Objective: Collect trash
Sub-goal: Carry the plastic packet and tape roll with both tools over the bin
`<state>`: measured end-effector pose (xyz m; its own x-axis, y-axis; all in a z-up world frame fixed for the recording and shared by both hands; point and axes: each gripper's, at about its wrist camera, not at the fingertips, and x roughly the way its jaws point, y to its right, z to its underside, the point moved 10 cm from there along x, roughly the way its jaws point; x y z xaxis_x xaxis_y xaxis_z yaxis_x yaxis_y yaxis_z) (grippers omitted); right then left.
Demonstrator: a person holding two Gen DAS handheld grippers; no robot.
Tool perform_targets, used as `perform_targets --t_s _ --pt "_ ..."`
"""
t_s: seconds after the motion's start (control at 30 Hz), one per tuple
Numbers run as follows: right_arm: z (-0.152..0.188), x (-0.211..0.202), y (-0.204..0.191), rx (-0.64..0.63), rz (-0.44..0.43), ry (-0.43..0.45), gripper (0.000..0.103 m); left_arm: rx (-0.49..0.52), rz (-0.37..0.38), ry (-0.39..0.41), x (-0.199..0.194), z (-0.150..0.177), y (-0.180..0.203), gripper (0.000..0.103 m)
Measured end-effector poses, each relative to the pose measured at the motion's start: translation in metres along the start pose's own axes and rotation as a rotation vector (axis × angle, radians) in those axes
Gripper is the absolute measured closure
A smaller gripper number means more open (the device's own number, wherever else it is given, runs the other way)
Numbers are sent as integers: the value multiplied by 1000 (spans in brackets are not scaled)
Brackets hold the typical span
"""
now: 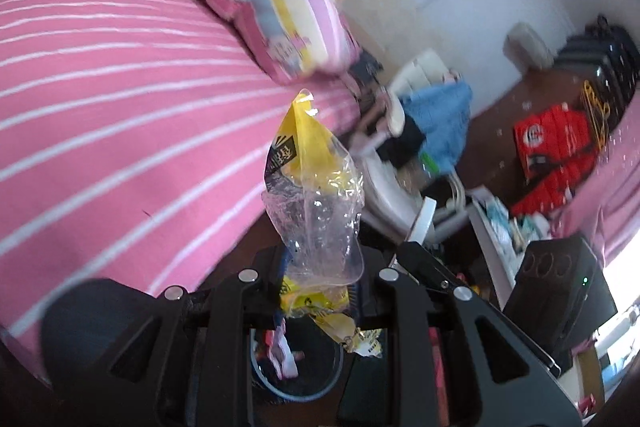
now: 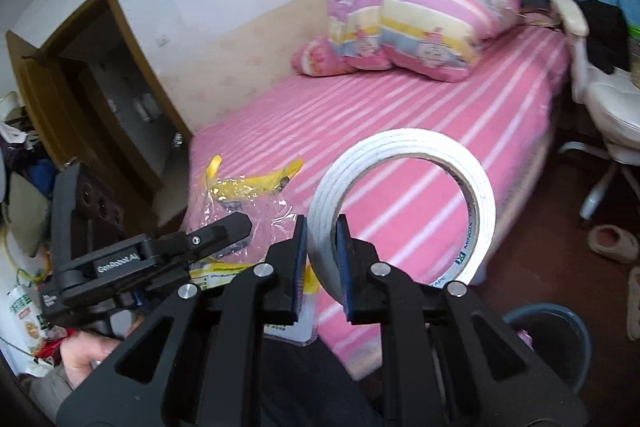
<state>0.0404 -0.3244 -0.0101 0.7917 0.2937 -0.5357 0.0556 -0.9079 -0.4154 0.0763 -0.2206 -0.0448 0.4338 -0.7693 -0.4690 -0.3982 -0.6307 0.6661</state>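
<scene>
My left gripper [image 1: 320, 287] is shut on a crumpled yellow and clear plastic wrapper [image 1: 316, 187], which sticks up past the fingers and hangs out beneath them. My right gripper [image 2: 322, 259] is shut on the wall of a white roll of tape [image 2: 478, 223], held upright. In the right wrist view the left gripper [image 2: 236, 231] is just to the left, with the wrapper [image 2: 248, 187] in it. A round bin with a blue rim [image 1: 296, 393] lies directly below the left gripper, with some trash inside. The same bin [image 2: 540, 309] shows at the lower right of the right wrist view.
A bed with a pink striped sheet [image 2: 400, 115] and a folded quilt [image 2: 412, 27] fills the space ahead. A white chair [image 2: 600, 95] piled with clothes stands to the right, slippers [image 2: 612, 243] on the dark floor. A red box [image 1: 556, 143] and clutter sit farther off.
</scene>
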Motion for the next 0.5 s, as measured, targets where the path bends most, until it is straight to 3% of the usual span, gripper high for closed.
perform_targets --t_s 0.5 --pt "54 -43 122 145 154 -50 88 103 8 -276 95 92 41 81"
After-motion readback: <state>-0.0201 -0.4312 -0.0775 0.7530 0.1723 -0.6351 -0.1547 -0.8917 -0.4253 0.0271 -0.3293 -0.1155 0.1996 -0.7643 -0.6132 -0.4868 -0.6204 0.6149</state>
